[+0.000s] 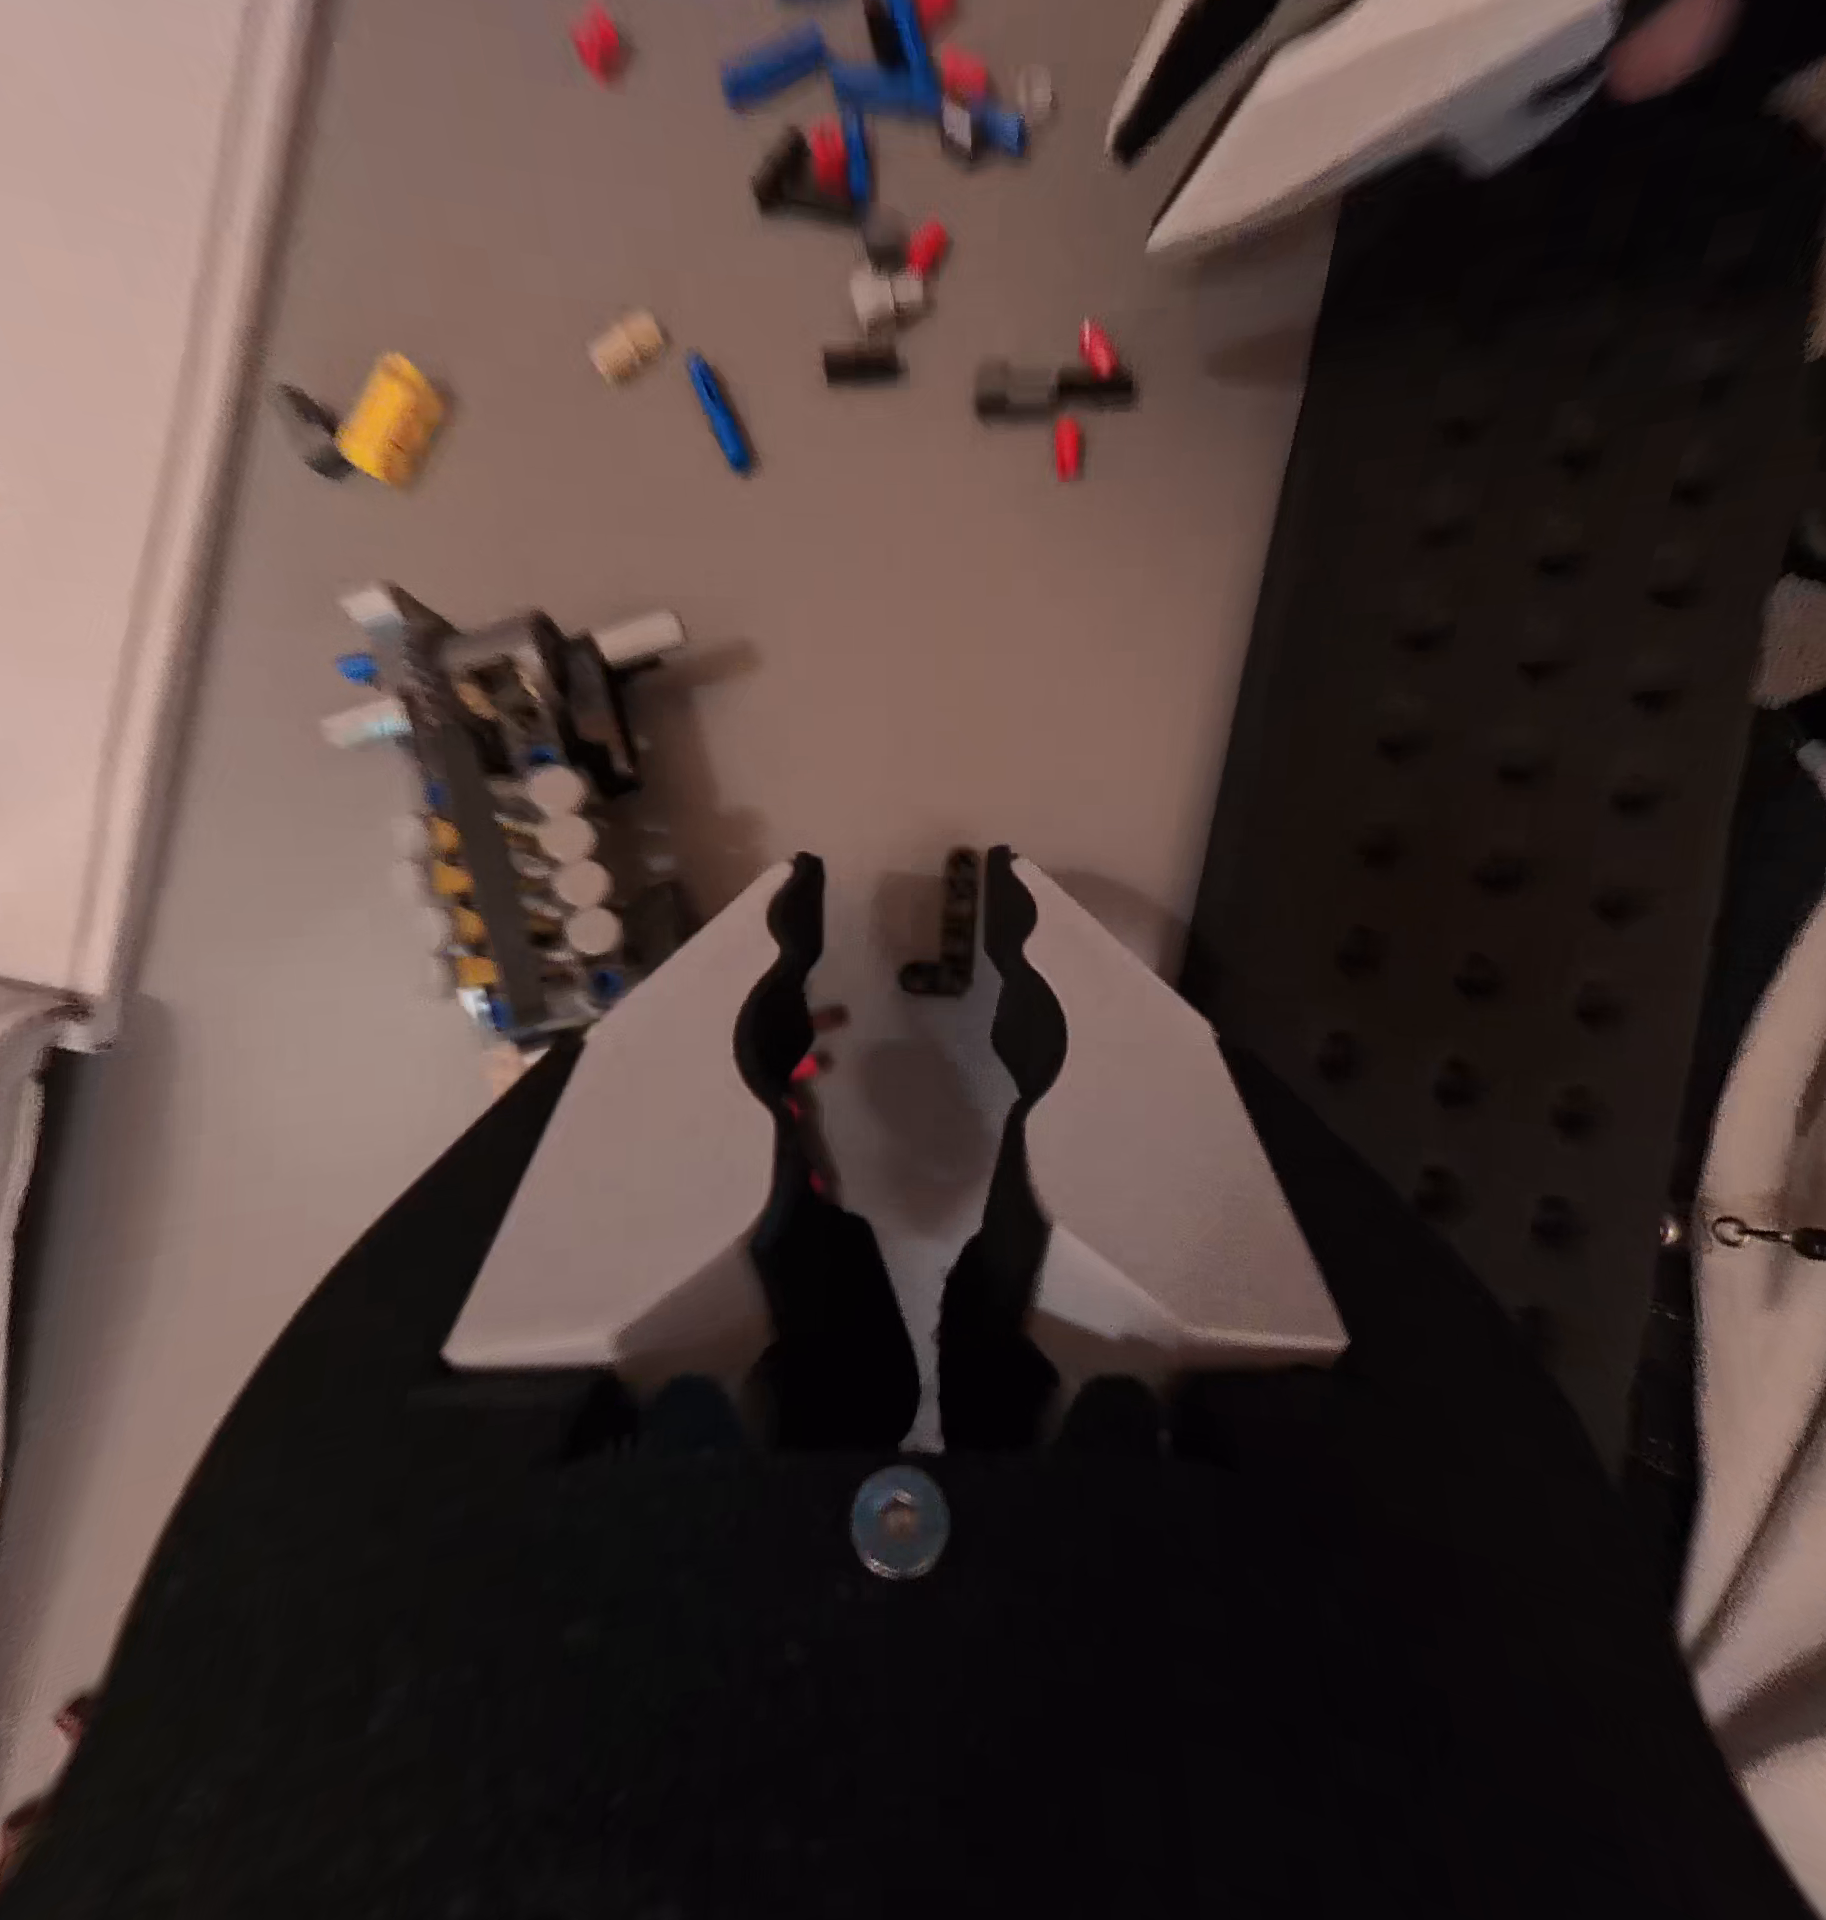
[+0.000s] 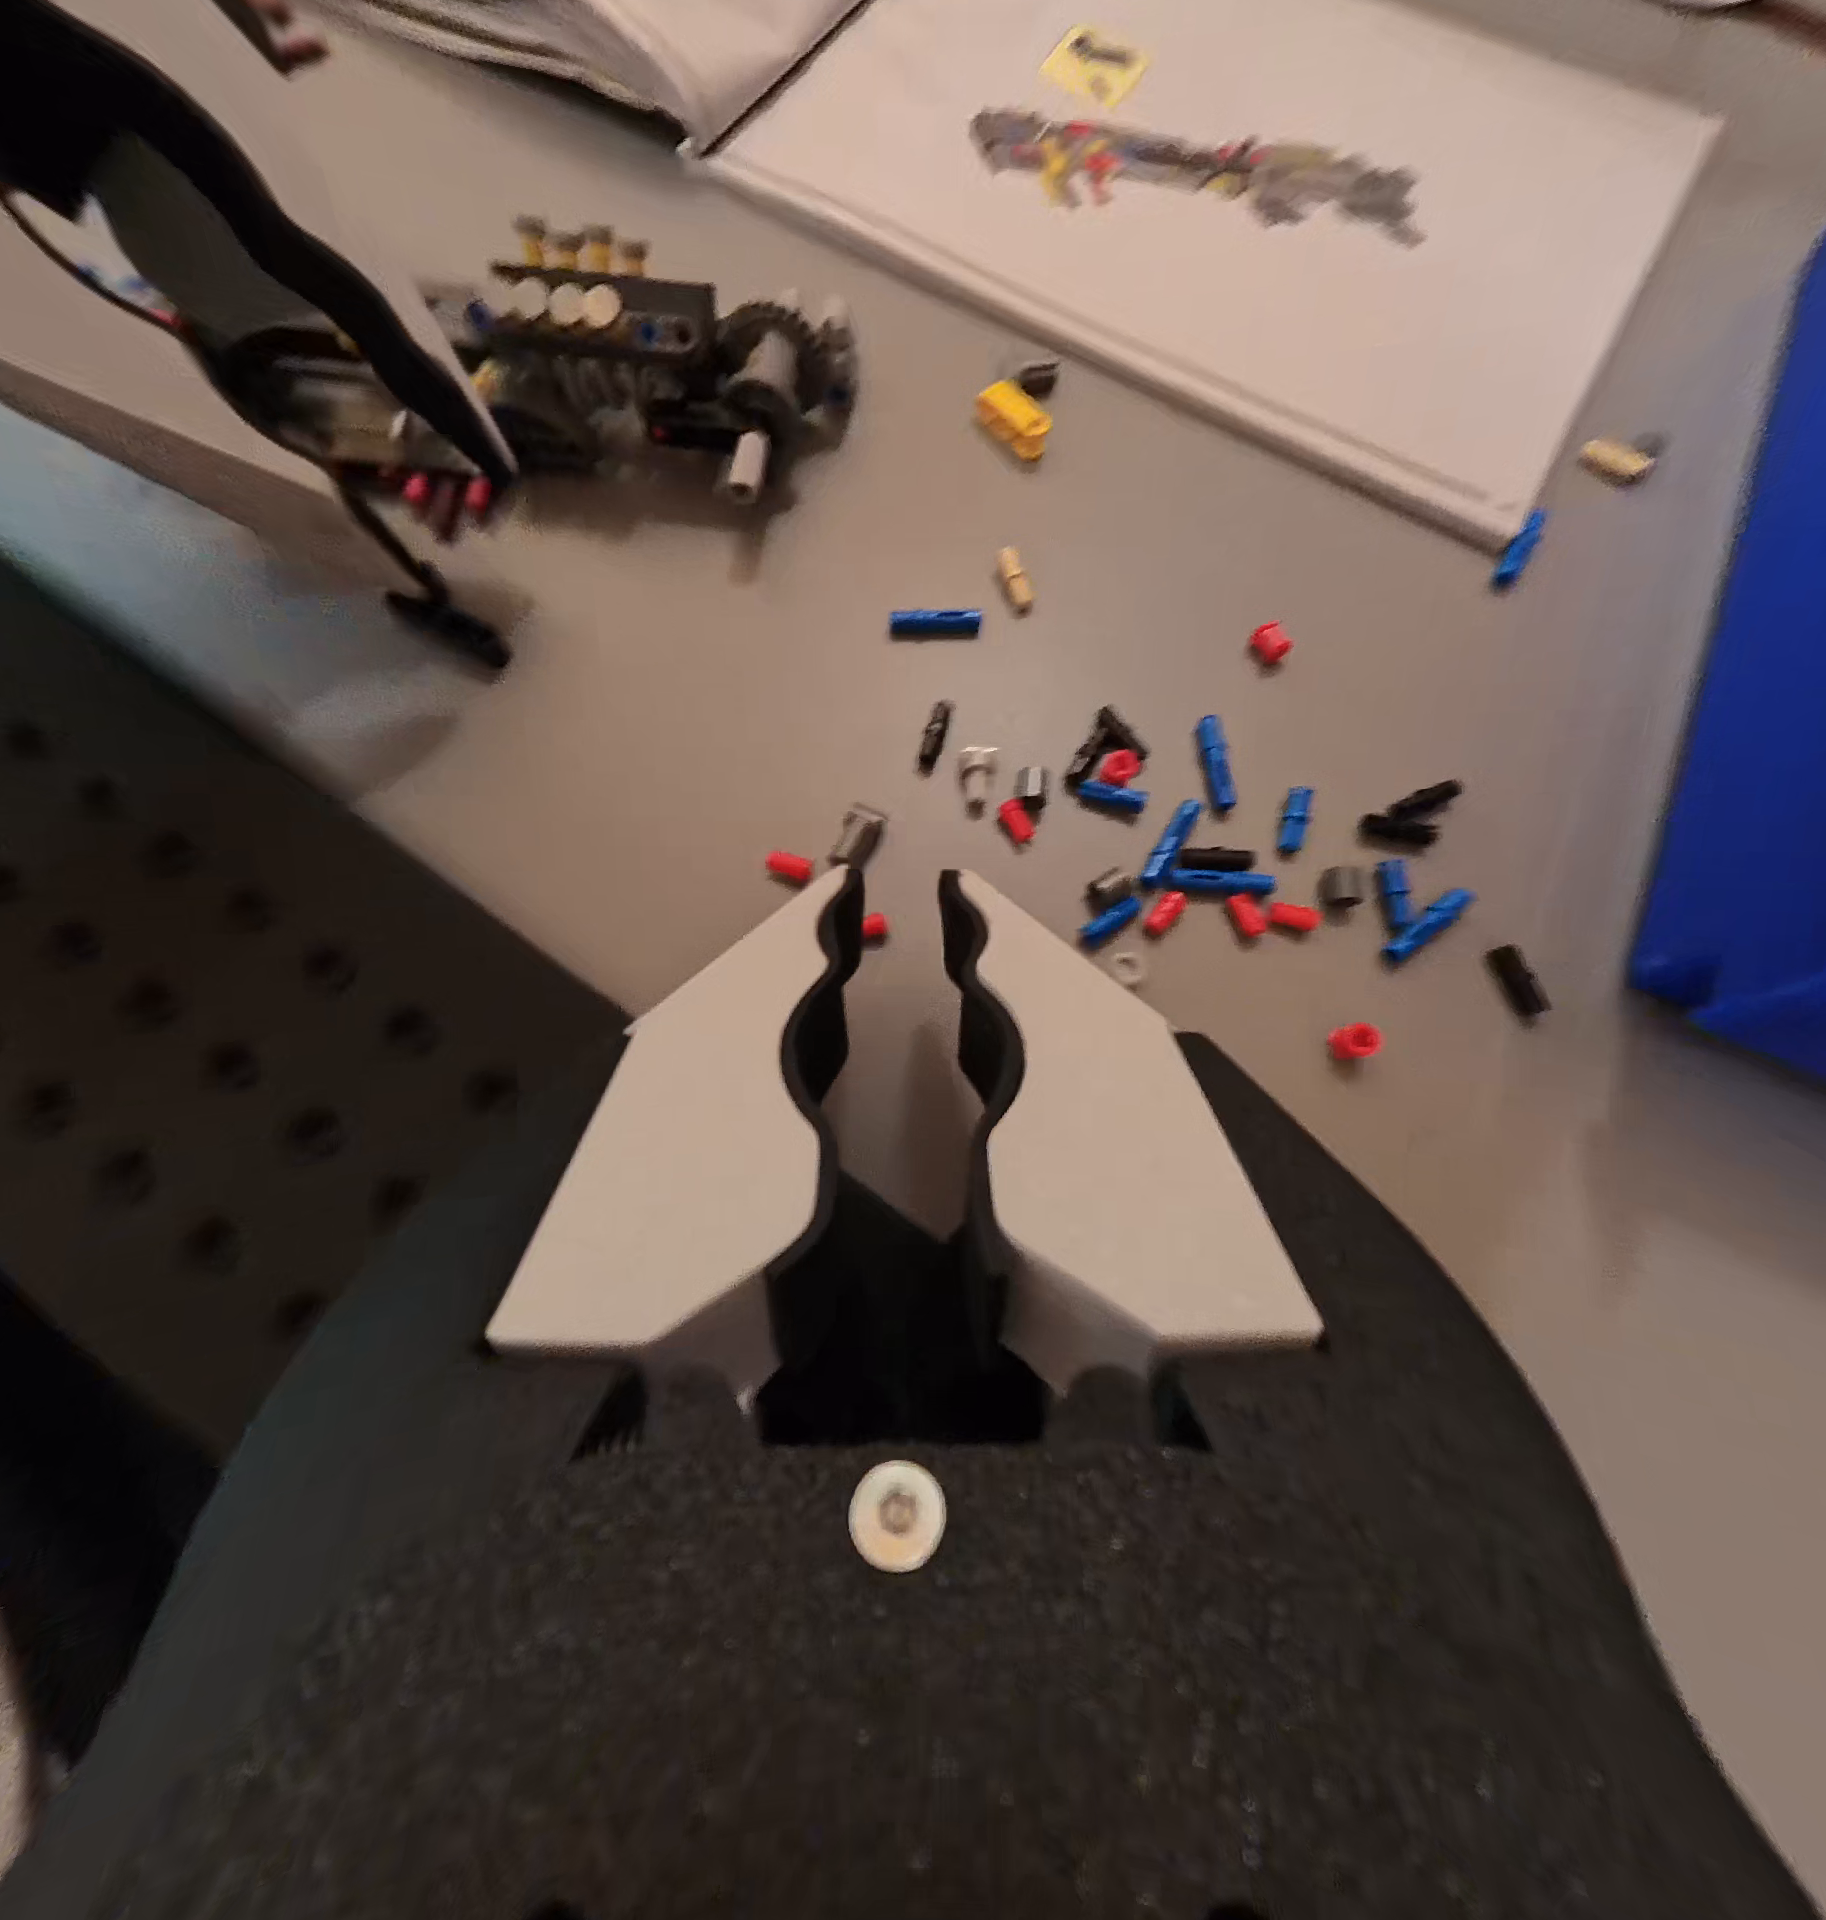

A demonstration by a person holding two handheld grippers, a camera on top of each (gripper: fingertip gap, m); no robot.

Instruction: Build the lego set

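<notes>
My left gripper (image 1: 904, 862) hangs open over the grey table. A black L-shaped beam (image 1: 948, 925) shows between its tips, close against the right finger. A dark piece with red pins (image 1: 811, 1064) peeks out beside the left finger; I cannot tell if either is touched. In the right wrist view the left gripper (image 2: 493, 468) sits by the partly built grey-and-black model (image 2: 639, 353), which also shows in the left wrist view (image 1: 524, 810). My right gripper (image 2: 898, 883) is open and empty, just short of the scattered blue, red and black pins (image 2: 1200, 862).
An open instruction booklet (image 2: 1252, 260) lies at the back. A yellow piece (image 2: 1013, 416) and a blue pin (image 2: 935, 621) lie apart. A blue object (image 2: 1771, 623) stands at the right. A black perforated board (image 2: 161, 935) borders the table. A person's pale garment (image 1: 1802, 1351) is close. The grippers' ends are close to 15 cm from one another.
</notes>
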